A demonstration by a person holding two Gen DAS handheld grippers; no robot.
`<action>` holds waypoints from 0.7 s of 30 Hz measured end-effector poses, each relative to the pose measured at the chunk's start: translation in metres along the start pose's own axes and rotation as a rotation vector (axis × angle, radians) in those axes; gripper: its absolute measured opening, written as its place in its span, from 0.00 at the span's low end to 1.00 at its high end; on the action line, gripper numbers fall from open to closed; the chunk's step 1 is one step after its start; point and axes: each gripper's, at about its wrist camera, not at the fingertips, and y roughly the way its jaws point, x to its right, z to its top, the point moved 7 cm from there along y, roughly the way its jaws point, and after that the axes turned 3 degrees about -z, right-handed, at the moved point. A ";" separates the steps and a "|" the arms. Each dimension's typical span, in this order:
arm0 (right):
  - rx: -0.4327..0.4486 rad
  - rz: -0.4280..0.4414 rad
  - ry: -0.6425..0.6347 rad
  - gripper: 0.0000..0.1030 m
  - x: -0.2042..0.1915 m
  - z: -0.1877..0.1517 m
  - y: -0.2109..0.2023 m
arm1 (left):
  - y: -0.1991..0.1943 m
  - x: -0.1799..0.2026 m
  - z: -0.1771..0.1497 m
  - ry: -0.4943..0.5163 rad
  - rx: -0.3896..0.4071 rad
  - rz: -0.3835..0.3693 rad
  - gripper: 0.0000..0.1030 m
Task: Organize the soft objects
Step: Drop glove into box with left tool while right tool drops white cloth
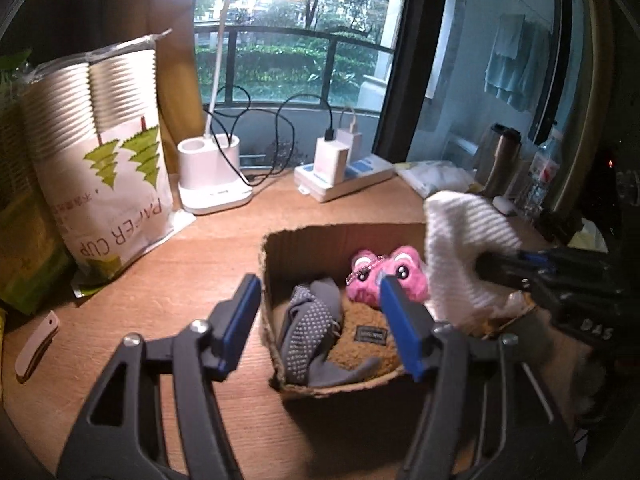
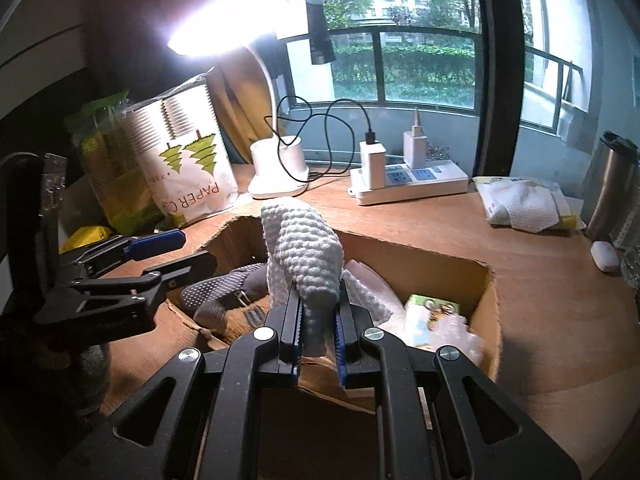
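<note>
Now, left wrist view — left gripper (image 1: 316, 312): I held it released, jaws spread wide with nothing between them, poised over the near-left wall of the cardboard box (image 1: 344, 236).
Left wrist view — box contents: a grey dotted sock (image 1: 308, 332) lay inside the box at its left, a pink plush frog (image 1: 384, 276) sat toward its far side, and a brown fleece item (image 1: 360, 340) covered its floor.
Left wrist view — knit piece: the white knitted piece (image 1: 460, 252) hung above the box's right part, pinched by my right gripper (image 1: 486, 266).
Right wrist view — right gripper (image 2: 319, 322): I had it clenched on the knitted piece's lower end, above the box's near wall.
Right wrist view — handling: it looked light, limp and stretchy; it flopped over the jaws, so I judged a pinch on a bunched fold safest, a loose edge likely to slip.
Right wrist view — other contents: a white folded cloth (image 2: 368, 288) lay inside the box, behind the knit.
</note>
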 end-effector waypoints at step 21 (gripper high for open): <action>-0.141 -0.002 -0.063 0.14 -0.058 0.010 0.089 | -0.022 -0.057 -0.010 -0.092 0.028 0.004 0.62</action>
